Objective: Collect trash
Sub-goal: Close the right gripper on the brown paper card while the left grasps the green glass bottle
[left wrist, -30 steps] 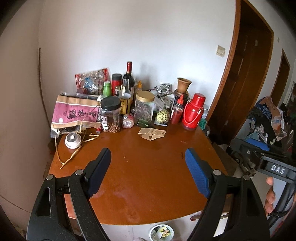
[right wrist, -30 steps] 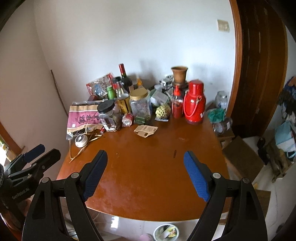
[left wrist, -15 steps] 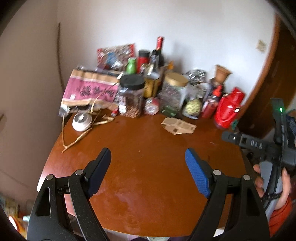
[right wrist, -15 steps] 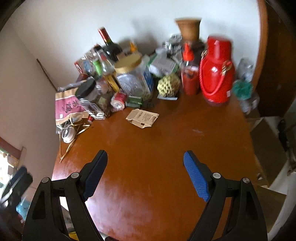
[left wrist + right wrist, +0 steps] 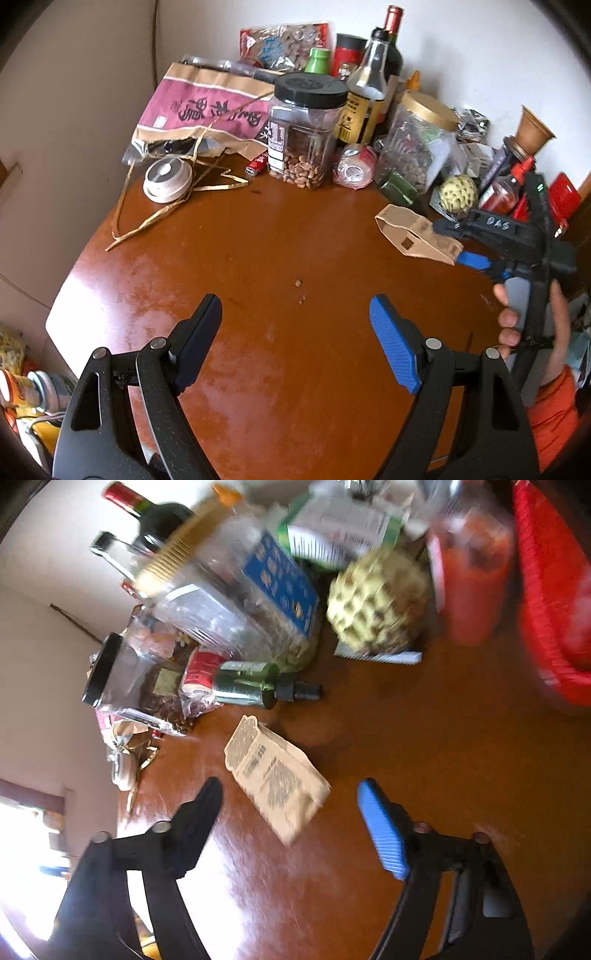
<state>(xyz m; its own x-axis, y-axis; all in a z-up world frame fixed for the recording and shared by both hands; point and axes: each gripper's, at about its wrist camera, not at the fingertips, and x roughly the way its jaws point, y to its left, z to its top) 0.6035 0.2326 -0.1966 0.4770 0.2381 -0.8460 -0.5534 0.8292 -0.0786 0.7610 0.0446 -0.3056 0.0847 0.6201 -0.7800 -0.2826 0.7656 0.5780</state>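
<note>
A flattened tan paper packet (image 5: pixel 277 775) lies on the brown round table (image 5: pixel 443 757), in front of the clutter at its back. My right gripper (image 5: pixel 290 794) has come down over it. The packet's near end sits between the jaws, which are closing, and the pads do not touch it. From the left wrist view the right gripper (image 5: pixel 456 242) straddles the same packet (image 5: pixel 410 236), with a hand on its grip. My left gripper (image 5: pixel 295 310) hangs open over bare table (image 5: pixel 258 369), nothing between its fingers. Dry yellow strips (image 5: pixel 155 218) and small crumbs (image 5: pixel 297 283) also lie on the table.
Along the back stand a nut jar (image 5: pixel 304 129), a gold-lidded jar (image 5: pixel 417 147), bottles (image 5: pixel 365 96), a pink paper bag (image 5: pixel 207 107), a white round disc (image 5: pixel 168 179), a custard apple (image 5: pixel 376 605) and a red flask (image 5: pixel 554 609). A small green bottle (image 5: pixel 251 683) lies just behind the packet.
Both grippers have dropped and moved in toward the table. The right one has come over the tan packet and its jaws have narrowed. The left one stays wide open.
</note>
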